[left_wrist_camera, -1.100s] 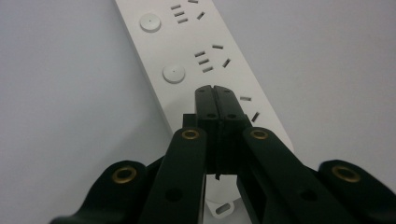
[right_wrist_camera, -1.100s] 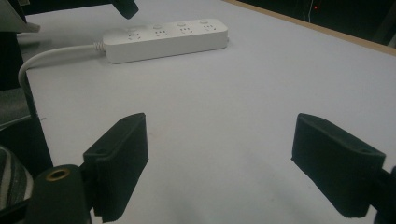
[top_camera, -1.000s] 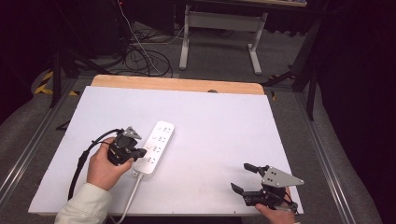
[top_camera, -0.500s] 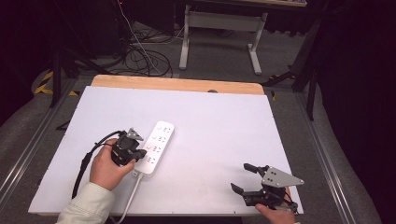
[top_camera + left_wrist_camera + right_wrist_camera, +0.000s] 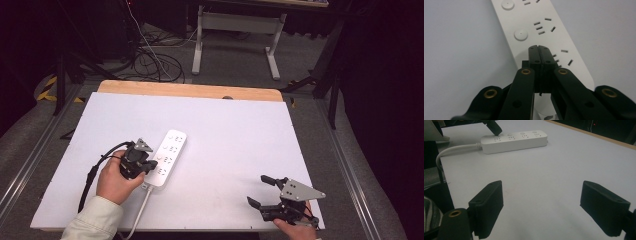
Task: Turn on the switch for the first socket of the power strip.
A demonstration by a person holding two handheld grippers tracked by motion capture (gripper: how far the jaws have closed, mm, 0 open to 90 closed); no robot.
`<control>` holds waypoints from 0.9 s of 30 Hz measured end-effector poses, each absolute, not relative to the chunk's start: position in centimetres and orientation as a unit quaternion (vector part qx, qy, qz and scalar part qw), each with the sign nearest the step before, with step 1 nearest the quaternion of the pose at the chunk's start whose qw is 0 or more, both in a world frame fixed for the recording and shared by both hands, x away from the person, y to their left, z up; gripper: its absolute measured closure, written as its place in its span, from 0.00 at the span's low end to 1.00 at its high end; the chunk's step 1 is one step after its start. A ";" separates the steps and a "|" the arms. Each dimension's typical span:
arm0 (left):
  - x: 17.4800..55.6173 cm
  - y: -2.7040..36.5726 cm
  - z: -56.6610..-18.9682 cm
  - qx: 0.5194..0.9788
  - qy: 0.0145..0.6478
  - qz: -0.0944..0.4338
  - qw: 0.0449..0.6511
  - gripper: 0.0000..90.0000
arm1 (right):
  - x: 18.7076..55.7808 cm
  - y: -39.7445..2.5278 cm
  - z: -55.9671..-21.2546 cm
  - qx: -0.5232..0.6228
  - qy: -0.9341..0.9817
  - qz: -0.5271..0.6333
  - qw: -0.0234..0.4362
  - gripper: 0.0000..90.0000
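Note:
A white power strip (image 5: pixel 169 152) with several sockets and round buttons lies at the table's left, its white cord (image 5: pixel 139 212) running off the near edge. My left gripper (image 5: pixel 149 164) is shut with nothing between its jaws. Its joined tips rest on the strip's cord end, seen close in the left gripper view (image 5: pixel 539 48) beside a round button (image 5: pixel 521 34) on the power strip (image 5: pixel 549 30). At the near right corner my right gripper (image 5: pixel 257 190) stands open over bare table. The right gripper view shows its wide-apart jaws (image 5: pixel 546 205), the power strip (image 5: pixel 519 140) and the left gripper (image 5: pixel 494 128) farther off.
The white table top (image 5: pixel 240 130) has a wooden strip (image 5: pixel 190 90) along its far edge. A black cable (image 5: pixel 91 176) trails from the left gripper. Beyond the table stand a desk frame (image 5: pixel 235 30) and loose floor cables (image 5: pixel 155 60).
The left hand has edged slightly toward the strip, with the shut tips staying on its cord end. The right gripper has not moved.

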State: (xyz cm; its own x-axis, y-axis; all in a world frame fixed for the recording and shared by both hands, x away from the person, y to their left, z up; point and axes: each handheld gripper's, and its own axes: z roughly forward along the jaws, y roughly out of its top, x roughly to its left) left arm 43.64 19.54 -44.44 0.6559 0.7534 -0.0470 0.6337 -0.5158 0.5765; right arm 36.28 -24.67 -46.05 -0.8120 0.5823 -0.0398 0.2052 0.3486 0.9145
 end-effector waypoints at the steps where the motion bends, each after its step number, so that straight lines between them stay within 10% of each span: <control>1: 43.6 19.5 -44.4 0.865 0.400 0.107 0.283 1.00 | 36.3 -24.7 -46.0 0.246 0.800 0.516 0.182 0.21; 27: 43.4 20.1 -45.2 0.851 0.407 0.104 0.314 1.00 | 36.1 -24.5 -46.0 0.242 0.800 0.518 0.180 0.21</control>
